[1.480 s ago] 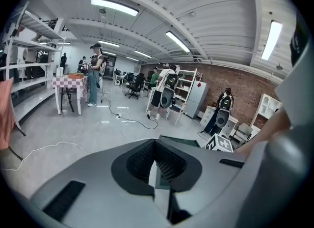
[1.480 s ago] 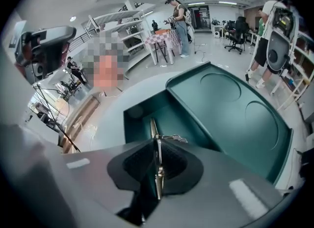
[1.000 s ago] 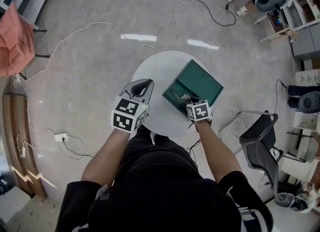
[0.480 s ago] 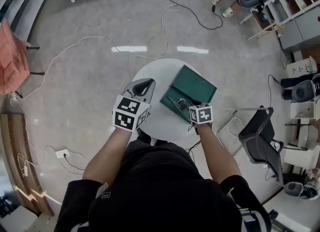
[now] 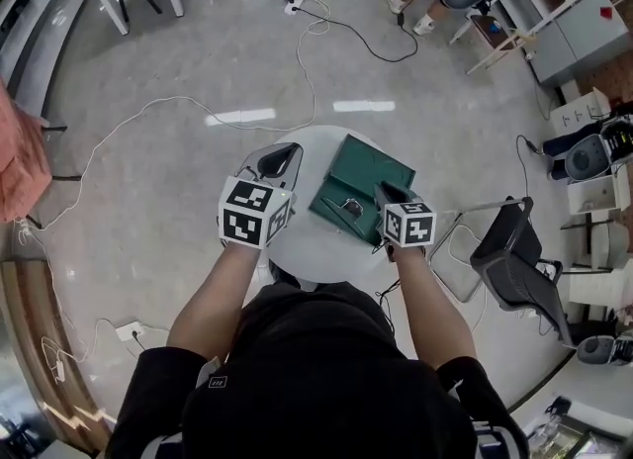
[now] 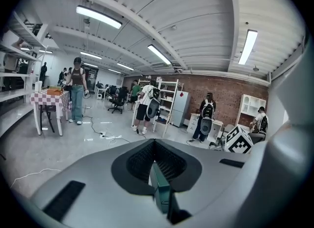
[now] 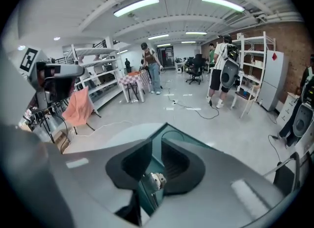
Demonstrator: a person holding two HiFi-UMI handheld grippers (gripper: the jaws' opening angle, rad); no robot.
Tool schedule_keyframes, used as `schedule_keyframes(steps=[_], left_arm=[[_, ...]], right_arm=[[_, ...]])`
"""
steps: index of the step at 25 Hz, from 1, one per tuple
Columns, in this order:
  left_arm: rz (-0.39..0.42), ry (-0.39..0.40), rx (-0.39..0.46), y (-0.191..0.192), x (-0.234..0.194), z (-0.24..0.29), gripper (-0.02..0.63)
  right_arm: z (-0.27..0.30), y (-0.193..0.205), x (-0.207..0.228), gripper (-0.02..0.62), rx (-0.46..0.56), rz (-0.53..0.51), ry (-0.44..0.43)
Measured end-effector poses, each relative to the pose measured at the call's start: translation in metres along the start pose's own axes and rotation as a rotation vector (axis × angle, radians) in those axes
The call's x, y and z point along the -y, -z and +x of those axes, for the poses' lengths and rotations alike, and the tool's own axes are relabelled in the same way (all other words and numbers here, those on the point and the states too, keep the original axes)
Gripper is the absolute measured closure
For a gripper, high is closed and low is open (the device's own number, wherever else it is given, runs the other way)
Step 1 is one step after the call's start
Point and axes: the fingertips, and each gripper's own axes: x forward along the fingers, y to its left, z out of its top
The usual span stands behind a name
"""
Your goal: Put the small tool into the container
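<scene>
The right gripper (image 5: 388, 193) is now raised clear of the container (image 5: 381, 165), its jaws just part-closed yet apart on nothing, the tool (image 5: 348, 207) is left lying inside, the left gripper (image 5: 285, 155) is seen with jaws pressed together, empty, so placement is judged done.

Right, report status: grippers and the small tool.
Small silvery tool lies inside open green rectangular case. Right gripper empty above it, jaws just been closing. Left gripper shut, left of case. Nothing blocking.

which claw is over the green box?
The right claw: its jaws have just been closing on nothing, above the green container, at its near edge. The left claw is over white tabletop.
</scene>
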Motion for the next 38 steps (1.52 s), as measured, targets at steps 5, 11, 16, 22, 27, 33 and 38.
schedule_keyframes(steps=[5, 11, 16, 22, 27, 33, 38], left_arm=[[0.057, -0.033, 0.026, -0.032, 0.015, 0.003, 0.601], [0.107, -0.029, 0.069, -0.075, 0.048, 0.002, 0.601], [0.18, -0.024, 0.054, -0.101, 0.081, 0.0, 0.601], [0.194, -0.048, 0.11, -0.128, 0.102, -0.011, 0.601], [0.257, -0.118, 0.163, -0.135, 0.104, -0.023, 0.601], [0.215, -0.123, 0.201, -0.135, 0.096, -0.027, 0.601], [0.196, -0.129, 0.216, -0.136, 0.091, -0.028, 0.601]], right_arm=[[-0.045, -0.063, 0.009, 0.538, 0.19, -0.026, -0.024], [-0.121, -0.128, 0.009, 0.583, 0.413, -0.06, -0.11], [-0.184, -0.165, 0.013, 0.583, 0.54, -0.117, -0.168], [-0.241, -0.2, 0.022, 0.584, 0.718, -0.129, -0.156], [-0.275, -0.206, 0.015, 0.586, 0.862, -0.103, -0.176], [-0.278, -0.205, 0.017, 0.586, 0.895, -0.118, -0.136], [-0.279, -0.206, 0.02, 0.588, 0.905, -0.109, -0.127]])
